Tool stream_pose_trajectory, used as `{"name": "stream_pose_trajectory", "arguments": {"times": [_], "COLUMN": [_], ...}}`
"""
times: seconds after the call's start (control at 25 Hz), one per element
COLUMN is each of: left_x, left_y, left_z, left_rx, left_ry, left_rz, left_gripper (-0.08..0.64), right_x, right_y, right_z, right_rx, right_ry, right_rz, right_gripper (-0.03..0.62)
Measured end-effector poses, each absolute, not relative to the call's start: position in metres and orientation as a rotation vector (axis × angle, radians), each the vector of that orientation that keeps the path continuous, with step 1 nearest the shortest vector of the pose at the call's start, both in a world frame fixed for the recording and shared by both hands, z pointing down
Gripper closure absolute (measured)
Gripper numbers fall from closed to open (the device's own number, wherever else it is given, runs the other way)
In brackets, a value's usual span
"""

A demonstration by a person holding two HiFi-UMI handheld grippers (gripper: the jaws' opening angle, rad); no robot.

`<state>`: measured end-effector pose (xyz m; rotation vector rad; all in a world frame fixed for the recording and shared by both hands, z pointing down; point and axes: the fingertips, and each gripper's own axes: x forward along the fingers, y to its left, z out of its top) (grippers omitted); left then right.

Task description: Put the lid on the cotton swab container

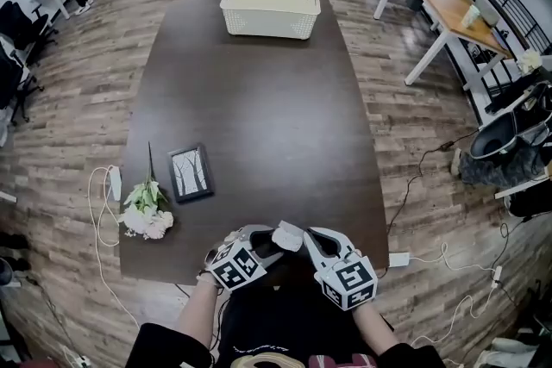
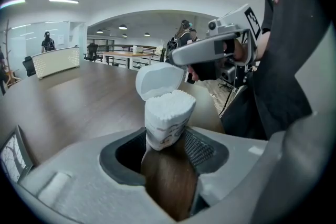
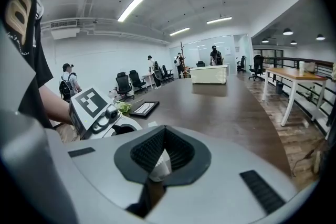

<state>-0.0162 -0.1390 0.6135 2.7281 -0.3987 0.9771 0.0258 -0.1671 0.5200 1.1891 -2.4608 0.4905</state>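
Left gripper [image 2: 165, 147] clamps the swab container [image 2: 167, 120] over the desk's [image 1: 259, 99] near edge to steady it. Right gripper [image 3: 161, 157] pinches the open lid [image 2: 157, 78], likely to press it shut.

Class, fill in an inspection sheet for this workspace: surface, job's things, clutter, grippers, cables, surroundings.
Surface: dark table on a plank floor.
Job's things: container open and full of swabs; lid tilted at its rim, not yet on.
Clutter: basket at the far end; frame and flowers near the left edge.
Grippers: left gripper shut on the container's base; right gripper shut on the lid's edge.
Cables: white cable loops on the floor left of the table; more cables on the right.
Surroundings: open office with a desk and chairs.
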Motion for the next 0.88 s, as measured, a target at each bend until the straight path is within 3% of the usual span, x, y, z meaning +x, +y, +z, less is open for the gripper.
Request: {"name": "stream_pose_trajectory", "arguments": {"times": [0.88], "left_x": [-0.019], "left_y": [-0.135], "left_z": [0.615], "left_rx": [2.695], "left_ry": [-0.449], "left_rz": [0.988], "left_gripper": [0.348], "right_x": [0.018], "right_y": [-0.164], "right_z": [0.532], "right_rx": [1.053], "right_ry": [-2.437], "right_rz": [0.65], "right_gripper": [0.584]}}
